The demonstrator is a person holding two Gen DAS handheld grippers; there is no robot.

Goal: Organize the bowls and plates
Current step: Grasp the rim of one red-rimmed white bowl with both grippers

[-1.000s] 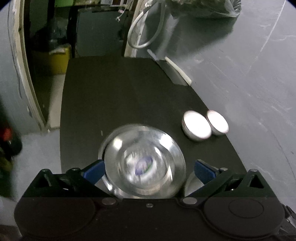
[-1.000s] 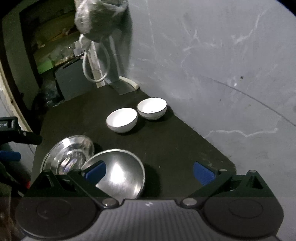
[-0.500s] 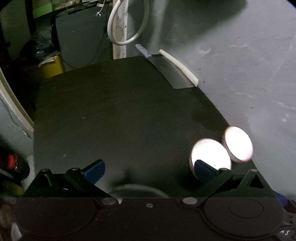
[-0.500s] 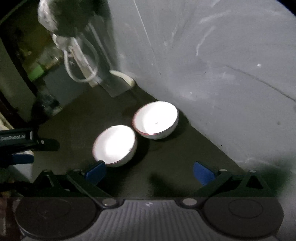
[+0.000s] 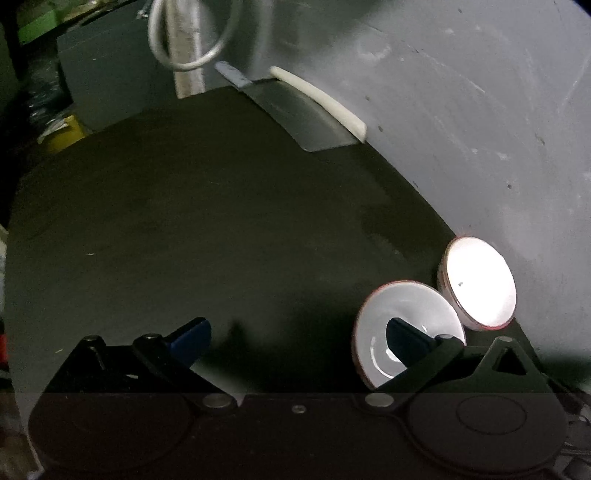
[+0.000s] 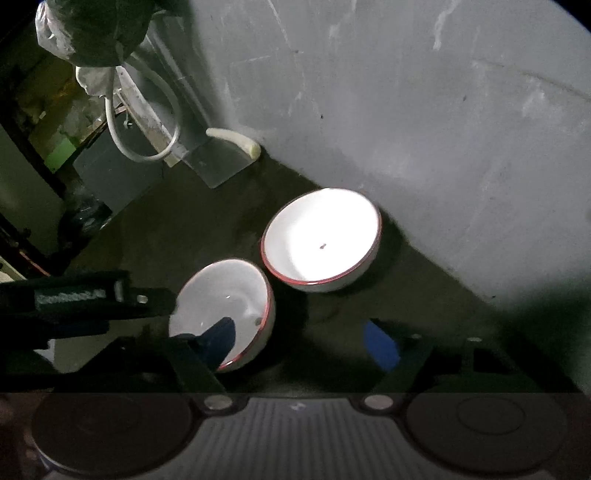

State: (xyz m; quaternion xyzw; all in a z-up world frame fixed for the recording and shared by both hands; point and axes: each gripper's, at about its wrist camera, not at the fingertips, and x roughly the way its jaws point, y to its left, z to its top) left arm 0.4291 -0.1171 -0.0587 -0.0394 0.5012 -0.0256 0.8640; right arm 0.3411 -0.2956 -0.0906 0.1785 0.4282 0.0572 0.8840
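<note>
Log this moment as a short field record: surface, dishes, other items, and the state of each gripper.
surface: dark table top against a grey wall
dishes: two white red-rimmed bowls, near bowl and far bowl, side by side
other items: steel cleaver with a white handle at the far edge
left gripper: open, one finger over the near bowl
right gripper: open, empty

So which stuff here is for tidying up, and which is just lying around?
For the job:
- near bowl
- far bowl
- left gripper, open
- right gripper, open

Just lying about:
- cleaver
- hose
- bag
</note>
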